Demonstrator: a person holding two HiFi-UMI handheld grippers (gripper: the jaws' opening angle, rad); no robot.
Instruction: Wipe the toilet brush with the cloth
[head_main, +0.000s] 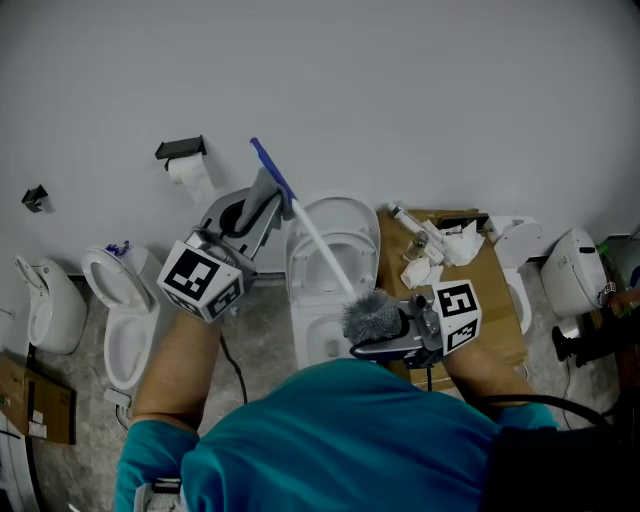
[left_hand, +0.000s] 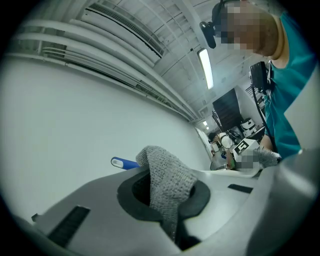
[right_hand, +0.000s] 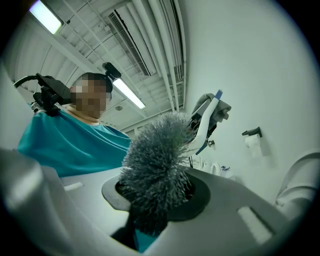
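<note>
Closest to us, below our teal shirt (head_main: 330, 440), the right gripper (head_main: 388, 328) points across our front with its jaws clamped partway closed on the grey bristle head (head_main: 368, 314) of the toilet brush (head_main: 322, 250), so the tuft fills the gap between them. From there the white handle slants up and away to the left gripper (head_main: 262, 205), whose jaws pinch a folded grey cloth (head_main: 264, 192) just below the blue handle tip (head_main: 268, 163). We judge that the wiping of the handle is under way, with the cloth near the top end. The next move calls for drawing the cloth down the shaft toward the bristles while the right gripper holds the head steady and the left keeps enough squeeze for the cloth to rub without slipping off. Beyond the brush stands an open white toilet (head_main: 352, 206), with a second toilet (head_main: 118, 300) to its left and a cardboard box (head_main: 492, 275) of white scraps to its right; farther up, a toilet-paper holder (head_main: 181, 149) hangs on the wall. We cannot tell whether the handle actually runs inside the fold or only beside it, since the cloth hides that stretch in every view. Our own arms and shirt cover the floor nearest us, and the fixtures at both edges are cut off.
</note>
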